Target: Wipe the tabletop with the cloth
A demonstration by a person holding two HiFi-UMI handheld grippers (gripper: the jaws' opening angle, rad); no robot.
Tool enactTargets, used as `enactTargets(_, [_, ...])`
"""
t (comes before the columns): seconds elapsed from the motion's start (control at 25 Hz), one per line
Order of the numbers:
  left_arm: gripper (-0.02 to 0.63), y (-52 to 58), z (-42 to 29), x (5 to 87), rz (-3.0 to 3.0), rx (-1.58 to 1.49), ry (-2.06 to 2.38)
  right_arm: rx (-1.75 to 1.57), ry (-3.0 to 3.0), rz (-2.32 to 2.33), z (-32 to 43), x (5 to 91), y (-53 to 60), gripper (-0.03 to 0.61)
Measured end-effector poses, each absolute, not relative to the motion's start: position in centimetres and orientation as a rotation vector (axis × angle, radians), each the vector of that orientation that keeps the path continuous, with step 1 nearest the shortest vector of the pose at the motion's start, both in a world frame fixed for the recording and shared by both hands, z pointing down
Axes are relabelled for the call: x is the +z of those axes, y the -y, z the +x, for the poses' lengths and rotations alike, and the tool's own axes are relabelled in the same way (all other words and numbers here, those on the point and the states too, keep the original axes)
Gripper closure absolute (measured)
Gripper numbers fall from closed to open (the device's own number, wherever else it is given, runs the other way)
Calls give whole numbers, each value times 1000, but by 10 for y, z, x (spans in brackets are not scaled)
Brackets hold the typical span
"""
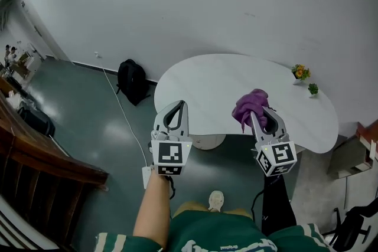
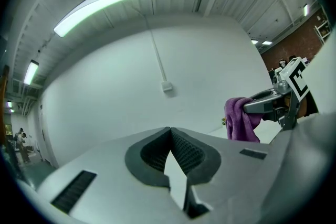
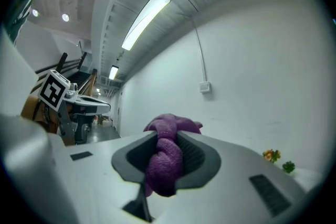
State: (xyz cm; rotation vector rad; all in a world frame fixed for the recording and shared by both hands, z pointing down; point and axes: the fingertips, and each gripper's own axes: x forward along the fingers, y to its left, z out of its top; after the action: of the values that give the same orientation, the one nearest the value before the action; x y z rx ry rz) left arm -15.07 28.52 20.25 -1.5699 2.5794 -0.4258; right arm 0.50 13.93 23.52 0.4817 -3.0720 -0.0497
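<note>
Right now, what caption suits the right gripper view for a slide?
Right gripper clamps a bunched purple cloth, white wall behind.

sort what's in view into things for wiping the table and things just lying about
For the job: purple cloth, clamped in the right gripper; white tabletop.
Lying about: black backpack on the floor; orange flowers and small green plant on the table's far edge.

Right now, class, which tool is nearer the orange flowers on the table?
Right. The right tool, shut on the purple cloth, is at the table's near edge, left of the orange flowers. The shut left tool is by the table's left end, farther off.
</note>
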Motion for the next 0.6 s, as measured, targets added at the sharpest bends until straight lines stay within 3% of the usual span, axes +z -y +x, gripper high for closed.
enactTargets(0.6, [612,-216,-290,223,-1553,-446,-2613,15,3029,466,-142,259,-65,495])
